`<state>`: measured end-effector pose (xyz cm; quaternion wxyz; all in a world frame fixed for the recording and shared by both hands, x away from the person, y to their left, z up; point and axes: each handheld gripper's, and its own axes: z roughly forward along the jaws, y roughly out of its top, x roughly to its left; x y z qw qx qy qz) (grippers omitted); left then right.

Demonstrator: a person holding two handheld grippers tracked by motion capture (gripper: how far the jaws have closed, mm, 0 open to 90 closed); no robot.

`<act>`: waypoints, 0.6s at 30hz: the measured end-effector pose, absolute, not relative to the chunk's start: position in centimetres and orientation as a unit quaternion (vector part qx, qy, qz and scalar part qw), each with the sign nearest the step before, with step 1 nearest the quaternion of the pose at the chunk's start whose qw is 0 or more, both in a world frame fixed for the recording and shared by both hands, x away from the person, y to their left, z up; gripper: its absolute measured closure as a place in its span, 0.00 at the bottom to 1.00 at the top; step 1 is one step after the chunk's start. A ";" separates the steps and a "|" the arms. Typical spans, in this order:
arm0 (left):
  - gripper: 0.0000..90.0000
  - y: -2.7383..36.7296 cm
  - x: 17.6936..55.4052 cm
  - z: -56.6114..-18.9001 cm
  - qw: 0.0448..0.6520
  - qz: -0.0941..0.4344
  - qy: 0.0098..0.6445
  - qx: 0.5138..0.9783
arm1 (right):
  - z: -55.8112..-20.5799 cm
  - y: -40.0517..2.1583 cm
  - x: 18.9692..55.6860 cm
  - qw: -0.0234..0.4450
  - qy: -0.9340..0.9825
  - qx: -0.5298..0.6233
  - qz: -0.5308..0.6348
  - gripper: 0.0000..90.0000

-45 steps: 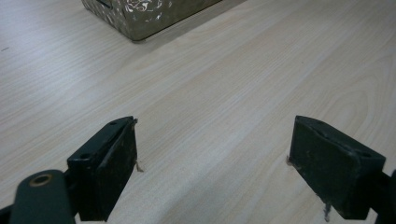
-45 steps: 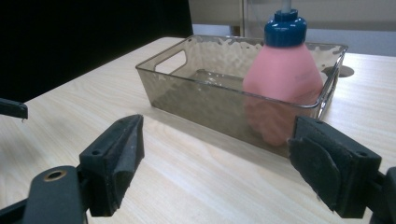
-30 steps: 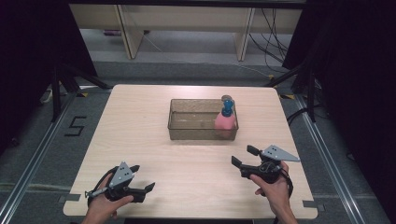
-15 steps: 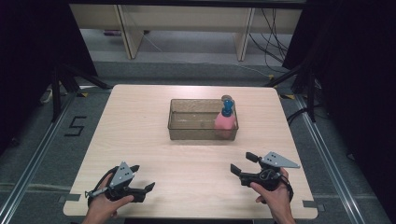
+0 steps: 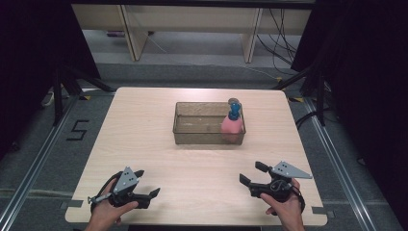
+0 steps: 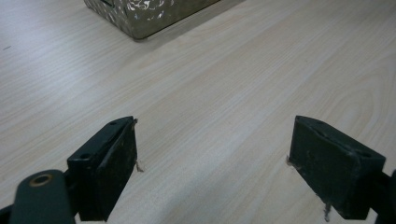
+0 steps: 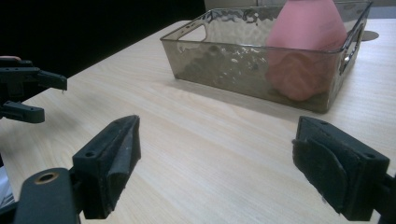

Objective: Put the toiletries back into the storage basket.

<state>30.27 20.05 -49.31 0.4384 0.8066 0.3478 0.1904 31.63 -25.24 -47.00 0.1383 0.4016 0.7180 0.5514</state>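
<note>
A clear smoky plastic bin (image 5: 202, 137) stands on the middle of the wooden table (image 5: 139, 125). Upright in its right end is a pink bottle (image 5: 231, 126) with a blue cap. Near the front left edge my left gripper (image 5: 147, 183) rests open, with nothing between its jaws. My right gripper (image 5: 251, 173) is open and empty near the front right, pointing left toward the table's middle. In the right gripper view the bin (image 7: 219, 65) and the pink bottle (image 7: 306, 32) lie ahead of my open right gripper (image 7: 215, 172). The left gripper view has my left gripper (image 6: 212, 163) open over bare wood.
A corner of the bin (image 6: 144, 16) sits at the top of the left gripper view. My left gripper (image 7: 28, 93) appears far left in the right gripper view. Dark stands, metal rails and cables surround the table on the floor.
My right gripper has drawn back a little toward the near edge of the table. The left gripper, bin and bottle have stayed put.
</note>
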 end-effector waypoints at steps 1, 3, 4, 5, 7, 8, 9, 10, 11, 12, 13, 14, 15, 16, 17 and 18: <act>0.16 20.1 30.2 -49.4 0.436 0.190 0.348 0.808 | -47.0 -25.3 31.6 0.148 0.720 0.400 0.547 0.18; 0.16 20.3 30.3 -49.4 0.425 0.193 0.343 0.815 | -47.0 -25.2 31.2 0.134 0.714 0.410 0.551 0.18; 0.16 20.1 30.2 -49.5 0.436 0.189 0.347 0.809 | -47.0 -25.2 31.2 0.134 0.714 0.410 0.551 0.18; 0.16 20.1 30.3 -49.5 0.437 0.189 0.346 0.809 | -47.0 -25.3 31.2 0.140 0.719 0.404 0.548 0.18; 0.16 20.1 30.2 -49.5 0.437 0.188 0.346 0.808 | -47.1 -25.4 31.2 0.153 0.720 0.397 0.548 0.18; 0.16 20.1 30.2 -49.5 0.435 0.189 0.346 0.810 | -47.2 -25.3 31.1 0.142 0.719 0.399 0.552 0.18; 0.16 20.2 30.2 -49.5 0.433 0.191 0.343 0.811 | -47.1 -25.3 30.9 0.138 0.719 0.404 0.548 0.18; 0.16 20.1 30.2 -49.5 0.440 0.188 0.347 0.807 | -47.2 -25.4 30.8 0.143 0.720 0.400 0.549 0.18; 0.16 20.1 30.2 -49.5 0.440 0.188 0.347 0.807 | -47.2 -25.4 30.8 0.143 0.720 0.400 0.549 0.18; 0.16 20.1 30.1 -49.5 0.439 0.187 0.346 0.808 | -47.2 -25.3 30.6 0.135 0.715 0.409 0.551 0.18; 0.16 20.0 30.1 -49.5 0.440 0.188 0.345 0.808 | -47.1 -25.4 30.4 0.143 0.720 0.403 0.547 0.18; 0.16 20.0 30.1 -49.5 0.440 0.188 0.345 0.808 | -47.1 -25.4 30.4 0.143 0.720 0.403 0.547 0.18; 0.16 20.0 30.1 -49.4 0.439 0.187 0.343 0.809 | -47.1 -25.3 30.1 0.146 0.723 0.398 0.545 0.18; 0.16 20.0 30.1 -49.4 0.439 0.187 0.343 0.809 | -47.1 -25.1 29.8 0.137 0.720 0.408 0.544 0.18; 0.16 20.0 30.1 -49.5 0.439 0.188 0.344 0.809 | -47.0 -25.4 29.7 0.151 0.730 0.399 0.533 0.18; 0.16 20.0 30.1 -49.5 0.438 0.186 0.342 0.810 | -47.2 -25.3 29.7 0.155 0.729 0.394 0.538 0.18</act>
